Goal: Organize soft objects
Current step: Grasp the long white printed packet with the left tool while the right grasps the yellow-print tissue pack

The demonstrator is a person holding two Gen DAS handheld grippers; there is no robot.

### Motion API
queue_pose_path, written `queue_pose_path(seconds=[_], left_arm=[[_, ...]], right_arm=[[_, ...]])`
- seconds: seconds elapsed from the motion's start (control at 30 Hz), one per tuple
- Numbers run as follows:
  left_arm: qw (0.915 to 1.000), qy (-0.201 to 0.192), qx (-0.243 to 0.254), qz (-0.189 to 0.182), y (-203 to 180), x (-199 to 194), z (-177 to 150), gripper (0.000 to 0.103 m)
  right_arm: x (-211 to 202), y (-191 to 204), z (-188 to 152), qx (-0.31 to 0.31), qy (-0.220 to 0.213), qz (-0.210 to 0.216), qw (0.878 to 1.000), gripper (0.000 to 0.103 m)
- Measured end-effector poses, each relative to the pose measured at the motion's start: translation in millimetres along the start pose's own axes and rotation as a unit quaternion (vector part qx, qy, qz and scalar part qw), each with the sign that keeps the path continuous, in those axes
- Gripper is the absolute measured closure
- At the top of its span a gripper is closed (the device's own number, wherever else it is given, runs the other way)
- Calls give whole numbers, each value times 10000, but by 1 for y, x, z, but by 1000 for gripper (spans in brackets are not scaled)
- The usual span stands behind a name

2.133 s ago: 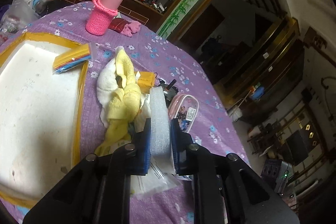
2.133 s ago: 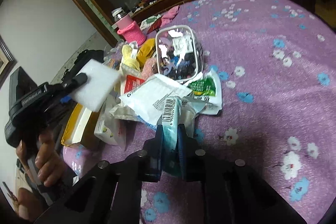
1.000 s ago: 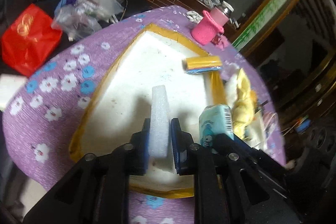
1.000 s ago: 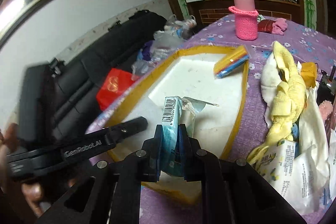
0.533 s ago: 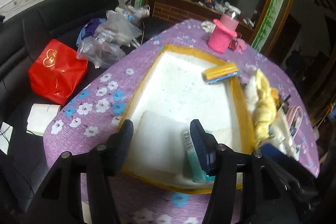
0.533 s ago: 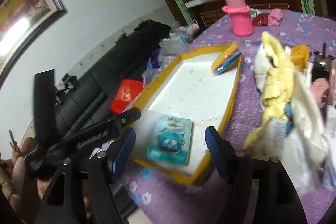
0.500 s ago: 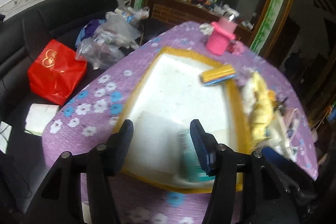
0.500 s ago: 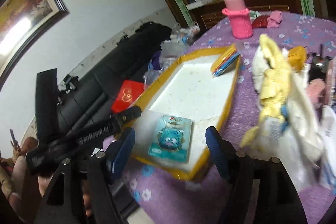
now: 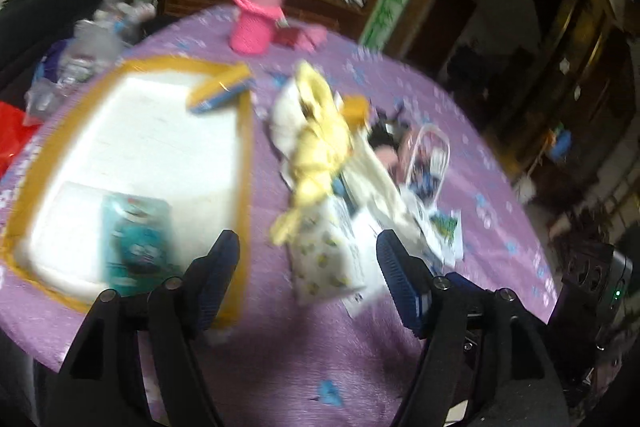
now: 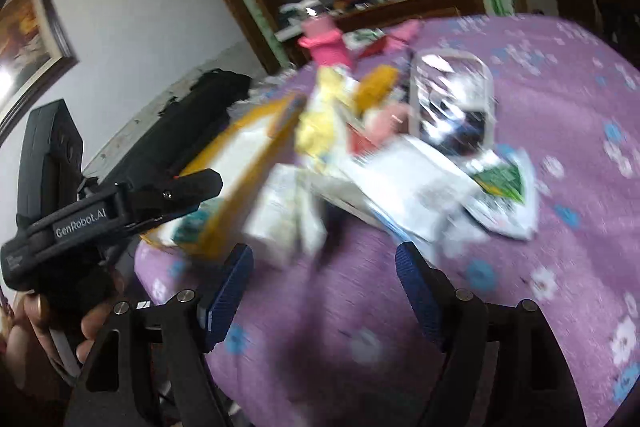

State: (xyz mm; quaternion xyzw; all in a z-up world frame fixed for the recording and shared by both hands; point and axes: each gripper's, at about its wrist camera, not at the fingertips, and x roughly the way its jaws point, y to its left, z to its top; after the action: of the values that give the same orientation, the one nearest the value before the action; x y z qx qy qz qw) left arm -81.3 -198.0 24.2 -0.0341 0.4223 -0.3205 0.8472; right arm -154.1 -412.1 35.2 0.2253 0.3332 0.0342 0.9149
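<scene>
Both views were blurred. Only the left wrist view showed the inside of the yellow-rimmed tray (image 9: 243, 147): a white foam pad (image 9: 68, 223) and a teal packet (image 9: 134, 239) were seen lying flat at its near end, side by side and touching, with a yellow-and-blue packet (image 9: 220, 89) resting across its far right rim. Only the right wrist view showed the left gripper (image 10: 188, 187) from outside, held in a hand (image 10: 60, 323) at the near left, by the tray's near end.

The heap of soft objects (image 9: 320, 155) was seen right of the tray on the purple flowered surface (image 9: 304, 347): a yellow cloth, white printed pouches and, at its right side, a clear zip pouch (image 10: 452, 99). A pink knitted bottle sleeve (image 9: 252, 31) was noted at the far edge. Bare cloth was left open along the near edge and to the far right of the heap; the surface's round rim was seen close below the tray.

The left gripper (image 9: 306, 267) was seen with jaws opening, nothing between them, over the tray's near right corner and a printed pouch. The right gripper (image 10: 324, 287) was likewise opening and empty, nothing touched, above bare cloth just near the heap.
</scene>
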Motion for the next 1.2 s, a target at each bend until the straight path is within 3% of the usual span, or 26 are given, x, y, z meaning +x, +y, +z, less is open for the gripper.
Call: queue_pose_path(seconds=[0.13, 0.23, 0.3, 0.4, 0.5, 0.6, 0.67, 0.73, 0.8, 0.93, 1.03, 1.2], left_arm=[[9991, 399, 62, 149, -12, 20, -2, 33], [9978, 562, 279, 219, -23, 28, -1, 33], [9971, 535, 368, 398, -30, 31, -1, 34], [9918, 427, 635, 1021, -37, 39, -4, 50], [9938, 487, 600, 796, -35, 42, -8, 67], [9921, 402, 803, 873, -41, 41, -11, 70], [9847, 131, 978, 1437, -46, 35, -13, 70], [9800, -14, 1065, 1679, -47, 35, -11, 70], [9853, 246, 964, 1390, -42, 43, -11, 85], [9897, 211, 813, 1156, -34, 39, -15, 85], [9958, 91, 512, 759, -23, 30, -10, 85], [9998, 113, 37, 141, -7, 17, -5, 85]], right_arm=[[6, -10, -4, 101, 214, -82, 9997, 28], [-7, -6, -26, 39, 309, -249, 9992, 28], [-14, -2, -41, 73, 356, -285, 9989, 28], [-21, 7, -39, 14, 351, -327, 9988, 28], [-22, 8, -39, 0, 321, -315, 9990, 28], [-16, -6, -50, 215, 207, -191, 9994, 27], [-15, -5, -51, 193, 198, -61, 9996, 19], [-8, -1, -51, 10, 264, -151, 9995, 16], [-7, 1, -51, -38, 293, -242, 9993, 17], [-30, 1, -48, 176, 72, 308, 9993, 21], [-46, 6, -43, 59, -180, 392, 9991, 27], [-31, 17, -38, 107, 87, 575, 9983, 55]])
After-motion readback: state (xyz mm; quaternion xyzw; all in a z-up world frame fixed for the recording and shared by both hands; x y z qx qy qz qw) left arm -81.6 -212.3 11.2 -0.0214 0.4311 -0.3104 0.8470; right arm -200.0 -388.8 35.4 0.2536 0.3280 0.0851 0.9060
